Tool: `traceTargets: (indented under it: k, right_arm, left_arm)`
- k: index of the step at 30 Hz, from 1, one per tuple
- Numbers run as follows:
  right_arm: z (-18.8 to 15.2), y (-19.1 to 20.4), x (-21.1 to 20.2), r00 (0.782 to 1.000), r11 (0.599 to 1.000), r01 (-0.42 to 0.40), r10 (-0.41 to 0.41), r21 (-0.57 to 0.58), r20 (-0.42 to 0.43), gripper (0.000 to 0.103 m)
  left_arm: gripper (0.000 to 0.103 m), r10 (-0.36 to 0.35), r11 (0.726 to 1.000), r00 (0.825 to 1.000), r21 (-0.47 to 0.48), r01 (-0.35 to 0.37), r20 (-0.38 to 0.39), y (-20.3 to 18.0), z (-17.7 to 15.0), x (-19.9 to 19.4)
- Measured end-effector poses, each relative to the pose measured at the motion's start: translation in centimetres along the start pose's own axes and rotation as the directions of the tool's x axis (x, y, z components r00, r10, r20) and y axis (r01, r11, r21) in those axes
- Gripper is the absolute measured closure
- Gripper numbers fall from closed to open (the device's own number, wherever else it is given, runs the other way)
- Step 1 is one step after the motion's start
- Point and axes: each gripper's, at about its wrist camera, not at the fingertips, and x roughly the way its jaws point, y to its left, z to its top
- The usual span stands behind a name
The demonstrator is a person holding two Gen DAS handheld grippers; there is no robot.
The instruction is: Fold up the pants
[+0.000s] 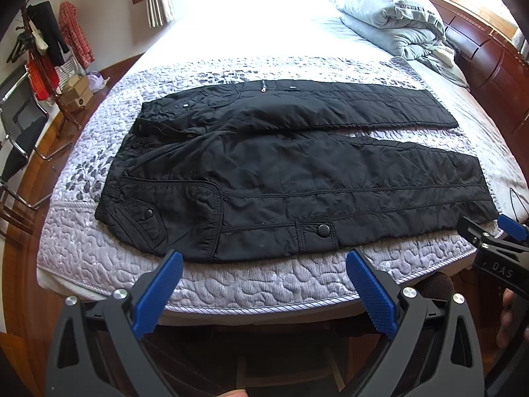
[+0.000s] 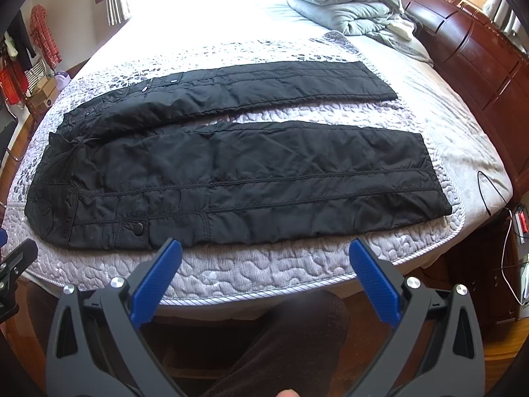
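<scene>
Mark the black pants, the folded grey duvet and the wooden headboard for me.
black pants (image 1: 297, 178): left wrist view, on the thigh of the near leg.
folded grey duvet (image 1: 386, 16): left wrist view, on its top fold.
wooden headboard (image 2: 469, 53): right wrist view, on a dark panel.

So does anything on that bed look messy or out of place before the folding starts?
Not much. The black pants lie flat and unfolded on the quilted bedspread, legs slightly splayed apart. The only untidy spot is the grey duvet, bundled loosely near the wooden headboard. Both grippers, left and right, are open and clear of the cloth.
</scene>
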Motion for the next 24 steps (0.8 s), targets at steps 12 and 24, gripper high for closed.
traceTargets:
  k: [12,24]
  right_arm:
    - [0.37,-0.17,-0.15,1.0,1.0,0.0,-0.001,0.003,0.015,0.002]
    - [0.62,-0.26,-0.11,1.0,1.0,0.004,-0.004,-0.001,0.023,0.002]
  left_arm:
    - [0.003,0.0,1.0,1.0,0.0,0.0,0.005,-0.07,0.17,0.1]
    - [0.003,0.006,1.0,1.0,0.002,-0.006,0.008,-0.11,0.43,0.32]
